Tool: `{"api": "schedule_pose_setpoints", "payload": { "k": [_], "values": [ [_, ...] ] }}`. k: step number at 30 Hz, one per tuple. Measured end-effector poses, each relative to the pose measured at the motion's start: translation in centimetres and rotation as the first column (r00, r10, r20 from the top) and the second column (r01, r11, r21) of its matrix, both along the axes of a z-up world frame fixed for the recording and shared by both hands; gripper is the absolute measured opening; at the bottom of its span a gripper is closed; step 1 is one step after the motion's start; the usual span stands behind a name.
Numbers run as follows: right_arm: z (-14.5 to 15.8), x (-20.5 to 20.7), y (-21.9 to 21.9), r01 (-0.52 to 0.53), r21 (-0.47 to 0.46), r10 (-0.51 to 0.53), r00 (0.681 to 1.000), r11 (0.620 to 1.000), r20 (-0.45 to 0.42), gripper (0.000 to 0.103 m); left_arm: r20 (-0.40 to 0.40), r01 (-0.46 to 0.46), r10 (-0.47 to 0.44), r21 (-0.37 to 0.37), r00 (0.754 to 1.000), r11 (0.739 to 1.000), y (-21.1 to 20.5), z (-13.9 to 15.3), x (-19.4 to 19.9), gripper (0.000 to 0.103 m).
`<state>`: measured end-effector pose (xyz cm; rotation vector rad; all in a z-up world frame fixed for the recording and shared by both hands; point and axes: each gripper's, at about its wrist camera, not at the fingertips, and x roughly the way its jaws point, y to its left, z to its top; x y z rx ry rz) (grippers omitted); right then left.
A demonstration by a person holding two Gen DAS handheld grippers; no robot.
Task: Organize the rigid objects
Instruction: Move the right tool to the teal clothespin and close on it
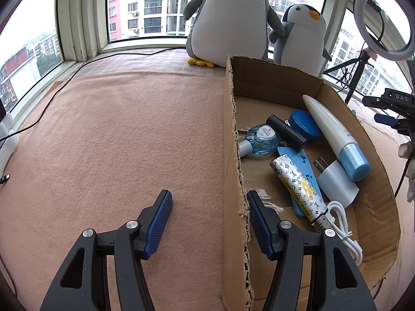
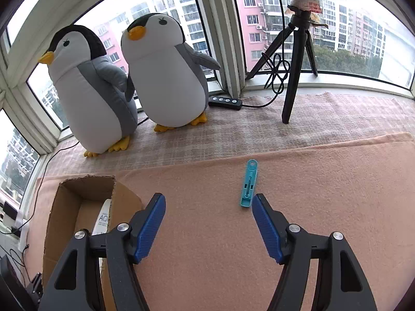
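While the left gripper (image 1: pixel 208 204) hung released and empty, its jaws stood astride the near wall of the cardboard box (image 1: pixel 234 155), one finger outside over the pink felt mat (image 1: pixel 116 142) and the other inside, likely because it was parked there to steady or wait by the container. Ahead and to its right, inside the box, lay the gathered pieces: a tape dispenser (image 1: pixel 262 137), a black cylinder (image 1: pixel 285 132), a patterned lighter (image 1: pixel 298 184), a white charger plug (image 1: pixel 334 181) and a white-and-blue tube (image 1: pixel 334 137), apparently already sorted. The right gripper (image 2: pixel 208 207) was likewise spread wide and held nothing. Just ahead of its right finger, on the mat, lay a teal clip (image 2: pixel 249 182), seemingly the last loose item, lined up for a pick.
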<state>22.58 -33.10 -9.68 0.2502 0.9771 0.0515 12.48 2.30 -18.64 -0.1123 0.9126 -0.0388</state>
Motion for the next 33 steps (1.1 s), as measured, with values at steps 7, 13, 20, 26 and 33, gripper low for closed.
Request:
{"api": "schedule_pose_setpoints", "payload": {
  "k": [7, 13, 20, 26, 33],
  "values": [
    [-2.4, 2.7, -1.7, 0.052, -0.041, -0.055, 0.996, 0.998, -0.067, 0.052, 0.000, 0.000, 0.000, 0.000, 1.000, 1.000, 0.0, 0.0, 0.0, 0.063],
    [-4.6, 4.3, -2.1, 0.070, -0.055, -0.076, 0.990, 0.996, -0.121, 0.037, 0.000, 0.000, 0.000, 0.000, 1.000, 1.000, 0.0, 0.0, 0.0, 0.063],
    [-5.9, 4.9, -2.2, 0.076, -0.076, -0.087, 0.986, 0.994, -0.145, 0.024, 0.000, 0.000, 0.000, 0.000, 1.000, 1.000, 0.0, 0.0, 0.0, 0.063],
    [-6.0, 5.1, -2.5, 0.074, -0.094, -0.087, 0.986, 0.993, -0.143, 0.012, 0.000, 0.000, 0.000, 0.000, 1.000, 1.000, 0.0, 0.0, 0.0, 0.063],
    [-5.9, 4.8, -2.4, 0.063, -0.091, -0.075, 0.987, 0.994, -0.144, 0.011, 0.000, 0.000, 0.000, 0.000, 1.000, 1.000, 0.0, 0.0, 0.0, 0.064]
  ]
}}
